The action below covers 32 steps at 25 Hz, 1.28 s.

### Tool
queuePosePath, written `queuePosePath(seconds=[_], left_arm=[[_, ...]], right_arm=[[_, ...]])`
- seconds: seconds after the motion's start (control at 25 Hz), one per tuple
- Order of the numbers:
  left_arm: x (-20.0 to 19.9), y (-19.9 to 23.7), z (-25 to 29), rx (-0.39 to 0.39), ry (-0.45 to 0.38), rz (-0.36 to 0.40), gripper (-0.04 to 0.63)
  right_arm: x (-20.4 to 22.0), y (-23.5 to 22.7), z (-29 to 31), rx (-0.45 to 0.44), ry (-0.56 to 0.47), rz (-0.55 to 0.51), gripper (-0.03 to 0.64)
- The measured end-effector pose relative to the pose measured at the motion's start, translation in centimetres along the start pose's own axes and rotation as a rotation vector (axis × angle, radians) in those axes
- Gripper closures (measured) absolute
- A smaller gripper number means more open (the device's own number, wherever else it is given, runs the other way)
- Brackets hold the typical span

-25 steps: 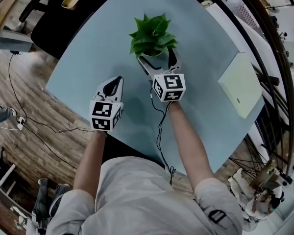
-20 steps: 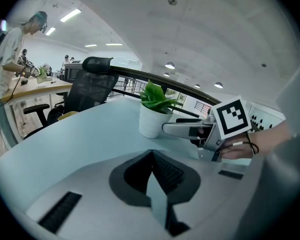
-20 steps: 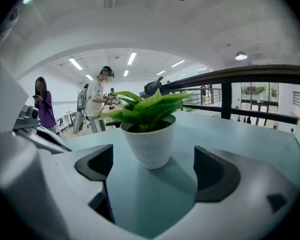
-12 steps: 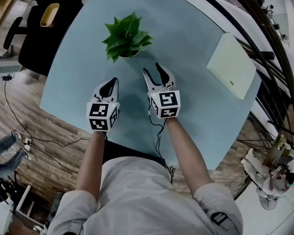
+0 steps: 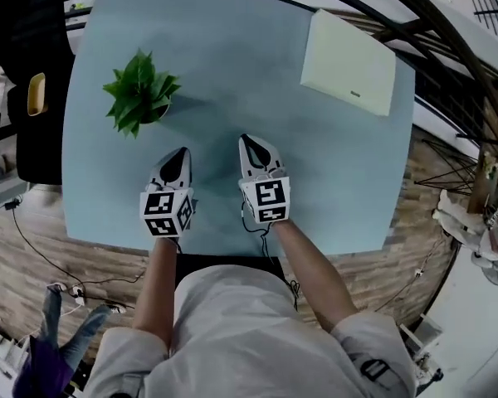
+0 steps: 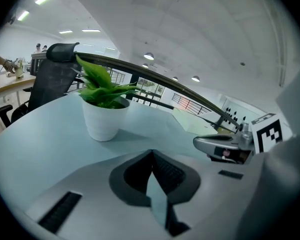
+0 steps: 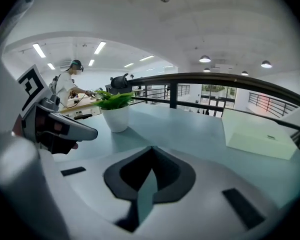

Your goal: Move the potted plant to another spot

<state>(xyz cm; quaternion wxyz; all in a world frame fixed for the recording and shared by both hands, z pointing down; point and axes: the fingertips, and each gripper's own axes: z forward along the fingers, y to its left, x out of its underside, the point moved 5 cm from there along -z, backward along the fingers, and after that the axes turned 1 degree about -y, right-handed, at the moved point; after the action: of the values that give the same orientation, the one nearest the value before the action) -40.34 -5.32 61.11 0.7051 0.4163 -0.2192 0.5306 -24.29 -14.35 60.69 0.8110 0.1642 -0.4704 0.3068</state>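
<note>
1. The left gripper [image 6: 151, 154] is clenched on nothing. In its own view the two jaws meet in one seam, with only bare table top ahead of the tips. In the head view the left gripper [image 5: 175, 159] is a narrow closed point, and the seam itself is too small to read there.
2. The right gripper [image 7: 151, 150] is likewise closed and empty, jaw against jaw. In the head view the right gripper [image 5: 251, 145] sits just beside the left one, both over the near part of the table [image 5: 257, 73].
3. Each gripper view catches the other gripper side-on at its edge, partly cut off. The head view shows both whole, with the person's forearms behind them.
4. The potted plant [image 5: 139, 99] stands upright on the left part of the table, ahead and to the left of the left gripper and apart from both. From above, its leaves hide nearly all of the pot. The gripper views show the white pot [image 6: 104, 119] plainly, and in the right gripper view the potted plant [image 7: 115, 113] stands farther off.
5. A pale flat box [image 5: 349, 60] lies at the table's far right corner. In the left gripper view the right gripper partly hides the box [image 6: 192, 123]. In the right gripper view the box [image 7: 260, 134] shows almost whole.
6. A black chair [image 5: 21, 131] left of the table is cut off by the head view's edge. On it is a yellow thing [image 5: 36, 94] too small to identify.
7. Only the right gripper view shows a distant person [image 7: 67, 86] at a bench, small and blurred.
</note>
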Motion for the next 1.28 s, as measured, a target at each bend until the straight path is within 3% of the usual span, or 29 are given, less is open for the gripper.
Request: queuePosePath(seconds=[0.28, 0.52, 0.84, 1.08, 1.28], left_arm=[[-4.2, -5.2, -1.2, 0.069, -0.065, 0.09, 0.583], [-8.7, -9.2, -3.4, 0.098, -0.145, 0.167, 0.583], [-11.7, -13.7, -6.9, 0.131, -0.222, 0.217, 0.583], [-15.4, -15.0, -9.7, 0.129, -0.316, 0.265, 0.583], [-17.8, -16.0, -11.5, 0.123, -0.394, 0.291, 0.583]], right_arm=[[-1.9, -2.8, -5.4, 0.097, -0.047, 0.053, 0.615], [-7.2, -3.7, -9.5, 0.086, -0.175, 0.035, 0.615], [-12.4, -3.5, -14.0, 0.075, -0.308, -0.004, 0.615], [-15.5, -4.7, -16.8, 0.123, -0.363, -0.002, 0.615], [-18.1, -5.8, -18.8, 0.228, -0.391, -0.114, 0.614]])
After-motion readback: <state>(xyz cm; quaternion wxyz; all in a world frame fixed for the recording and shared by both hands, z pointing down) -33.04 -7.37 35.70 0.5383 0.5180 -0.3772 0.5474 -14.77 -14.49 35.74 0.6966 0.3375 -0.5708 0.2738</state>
